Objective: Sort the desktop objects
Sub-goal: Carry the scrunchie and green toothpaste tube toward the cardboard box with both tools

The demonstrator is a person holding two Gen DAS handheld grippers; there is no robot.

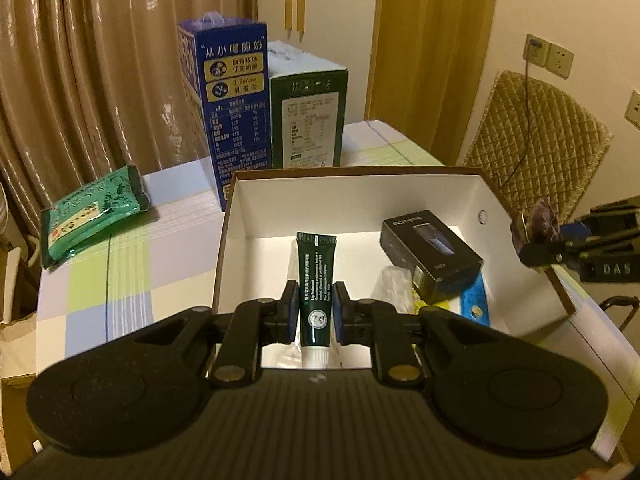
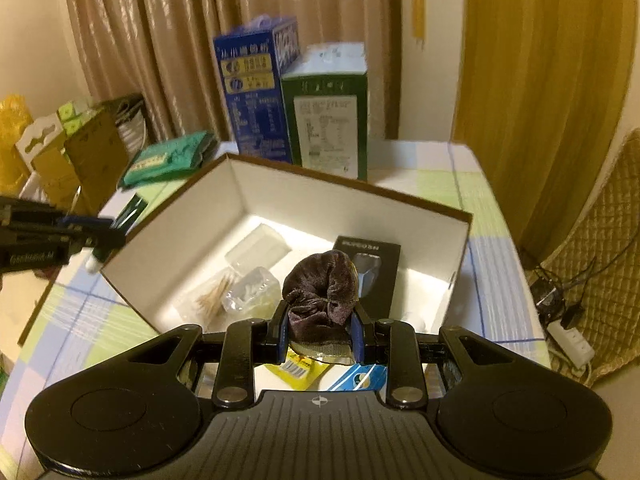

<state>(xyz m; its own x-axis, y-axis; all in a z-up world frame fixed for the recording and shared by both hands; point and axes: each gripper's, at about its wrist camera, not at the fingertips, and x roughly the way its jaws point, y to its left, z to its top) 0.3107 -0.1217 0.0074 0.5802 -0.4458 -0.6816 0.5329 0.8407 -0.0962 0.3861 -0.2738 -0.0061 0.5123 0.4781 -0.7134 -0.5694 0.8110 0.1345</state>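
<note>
Tube [image 1: 315, 292] in tool [image 1: 315, 312], box [image 1: 352, 196] holding carton [image 1: 430, 256]

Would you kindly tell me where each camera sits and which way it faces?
Left wrist: on the left hand-held gripper, looking down its fingers at the green tube it grips, above the open box.
Right wrist: on the right hand-held gripper, gripping a dark cloth bundle above the same box.
Shared: box, black carton, both milk cartons, and each other's gripper.

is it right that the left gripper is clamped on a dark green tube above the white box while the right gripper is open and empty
Not quite. The right gripper is not open and empty: the right wrist view shows it shut on a dark velvety pouch. The rest holds: the left gripper clamps the dark green tube above the white box.
</note>
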